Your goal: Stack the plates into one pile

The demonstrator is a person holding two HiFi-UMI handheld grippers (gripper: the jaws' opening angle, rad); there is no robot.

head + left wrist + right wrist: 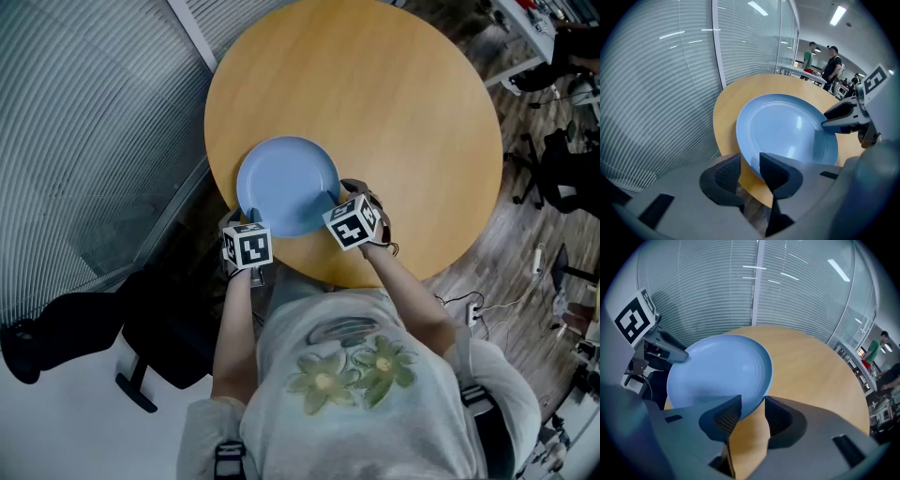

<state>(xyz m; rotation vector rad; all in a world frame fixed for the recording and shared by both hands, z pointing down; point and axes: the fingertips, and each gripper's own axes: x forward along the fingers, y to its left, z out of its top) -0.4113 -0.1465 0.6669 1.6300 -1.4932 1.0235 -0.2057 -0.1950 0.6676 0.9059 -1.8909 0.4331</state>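
Note:
A single blue plate (286, 186) lies flat on the round wooden table (375, 103), close to its near left edge. Whether more plates lie under it cannot be told. My left gripper (251, 216) is at the plate's near left rim; in the left gripper view the plate (787, 126) has its rim between the parted jaws (750, 161), with a gap showing. My right gripper (334, 199) is at the near right rim. There the edge of the plate (722, 366) also sits between jaws that stand apart (752, 406), with table showing in the gap.
A glass wall with blinds (84, 141) runs along the left. A black chair (159, 328) stands at my lower left. Office chairs and cables (553, 178) are on the floor to the right. Two people (832, 63) stand far off beyond the table.

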